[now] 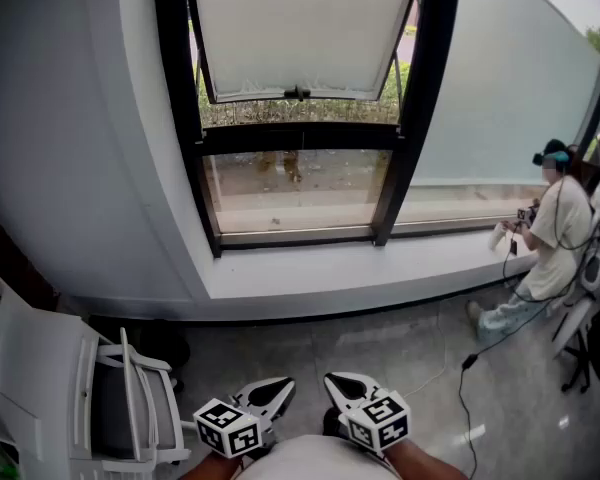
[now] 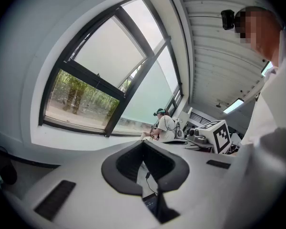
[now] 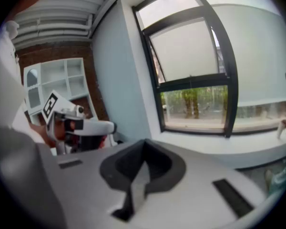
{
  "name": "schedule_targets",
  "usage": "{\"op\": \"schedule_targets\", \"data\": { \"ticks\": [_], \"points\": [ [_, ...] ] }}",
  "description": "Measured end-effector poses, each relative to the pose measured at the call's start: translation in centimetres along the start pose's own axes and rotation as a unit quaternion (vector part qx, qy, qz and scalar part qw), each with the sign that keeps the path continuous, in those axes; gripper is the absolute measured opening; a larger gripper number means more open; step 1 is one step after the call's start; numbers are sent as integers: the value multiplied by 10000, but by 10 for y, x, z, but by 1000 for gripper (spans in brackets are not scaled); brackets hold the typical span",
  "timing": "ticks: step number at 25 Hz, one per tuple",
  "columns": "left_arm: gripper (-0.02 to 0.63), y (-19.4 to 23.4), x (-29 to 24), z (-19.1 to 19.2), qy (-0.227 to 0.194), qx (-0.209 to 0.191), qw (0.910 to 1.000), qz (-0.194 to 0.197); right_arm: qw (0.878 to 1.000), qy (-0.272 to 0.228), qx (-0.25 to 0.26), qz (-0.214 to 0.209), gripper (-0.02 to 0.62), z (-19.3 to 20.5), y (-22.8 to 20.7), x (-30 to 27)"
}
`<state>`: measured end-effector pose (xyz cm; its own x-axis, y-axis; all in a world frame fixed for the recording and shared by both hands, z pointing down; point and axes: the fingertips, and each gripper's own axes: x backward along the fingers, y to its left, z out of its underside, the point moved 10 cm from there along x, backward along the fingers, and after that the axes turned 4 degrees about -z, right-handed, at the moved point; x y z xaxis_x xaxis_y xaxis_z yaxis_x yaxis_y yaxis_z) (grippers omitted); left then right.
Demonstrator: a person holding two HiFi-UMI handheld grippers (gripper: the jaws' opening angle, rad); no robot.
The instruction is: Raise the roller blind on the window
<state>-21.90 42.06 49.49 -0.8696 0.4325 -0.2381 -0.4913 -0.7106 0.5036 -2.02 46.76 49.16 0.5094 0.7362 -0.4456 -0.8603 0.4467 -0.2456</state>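
1. The roller blind (image 1: 300, 28) hangs over the top part of the window (image 1: 298, 183). Its bottom edge stops about halfway down the window, so trees and ground show through the glass under it.
2. The blind looks only part way up, so I think the job is not done yet.
3. The left gripper (image 1: 273, 388) is far below the window, close to the person's tummy. Its jaws are pressed together and nothing is between them.
4. The right gripper (image 1: 346, 386) is just as far below the window, right beside the left one. Its jaws are closed tight too, and it holds nothing.
5. Both grippers point toward the window and tip down a little. I think they are held low and empty because the reach up to the blind has not begun.
6. A small dark knob (image 1: 296, 93) sits in the middle of the blind's bottom edge. I cannot see a cord or chain anywhere by the window.
7. A white chair (image 1: 80, 388) stands below the window to the left. Another person (image 1: 555, 228) sits to the right of the window. Both are well out of the way.
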Motion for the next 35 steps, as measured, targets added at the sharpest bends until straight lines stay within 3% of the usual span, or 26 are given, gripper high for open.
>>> {"op": "schedule_targets", "data": {
  "ticks": [8,14,18,35],
  "points": [
    [23,0,-5,-7,-309,-75,9994,114,10000,-23,13,-14,21,-2,-10,-1],
    [23,3,-9,-11,-660,50,9968,449,9998,89,-116,-112,22,0,-21,-3],
    [23,4,-20,-16,-606,148,9970,460,9985,112,-454,-291,25,-1,-38,-6],
    [23,-6,-110,-42,-496,-8,9985,226,9984,95,-393,-393,28,-26,-143,-3]
  ]
}}
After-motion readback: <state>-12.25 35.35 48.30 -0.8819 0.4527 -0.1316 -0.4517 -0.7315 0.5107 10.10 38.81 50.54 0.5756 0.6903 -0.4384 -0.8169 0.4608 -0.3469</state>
